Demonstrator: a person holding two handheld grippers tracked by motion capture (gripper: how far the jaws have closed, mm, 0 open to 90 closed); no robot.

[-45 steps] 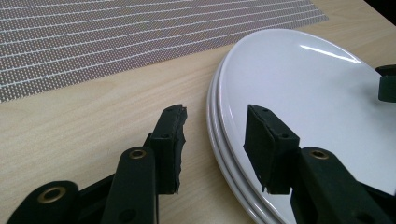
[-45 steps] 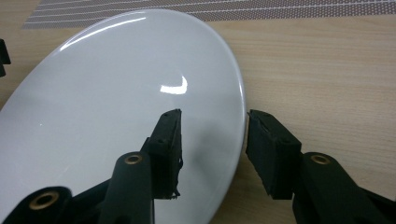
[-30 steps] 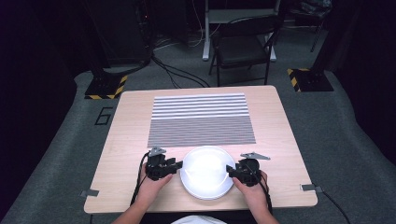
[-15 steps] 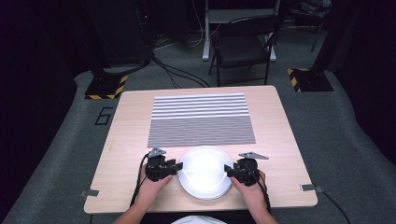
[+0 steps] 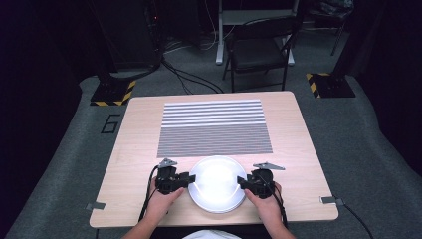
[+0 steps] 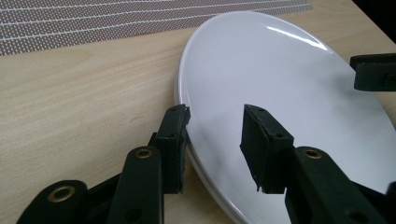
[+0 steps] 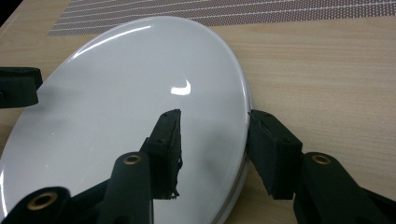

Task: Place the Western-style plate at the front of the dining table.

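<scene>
A glossy white plate (image 5: 216,183) lies on the wooden table (image 5: 134,149) near its front edge. My left gripper (image 5: 185,180) is at the plate's left rim and my right gripper (image 5: 244,182) at its right rim. In the left gripper view the plate (image 6: 289,84) has its rim between the jaws of the open gripper (image 6: 215,140), one jaw outside on the wood, the other over the plate. The right gripper view has the same straddle: the plate (image 7: 116,93) rim sits in the gap of the open gripper (image 7: 215,144). Neither grips it.
A striped grey placemat (image 5: 215,128) covers the table's far middle, just beyond the plate. A folding chair (image 5: 259,50) stands behind the table. Yellow-black floor bases (image 5: 112,92) flank it, with cables on the grey carpet.
</scene>
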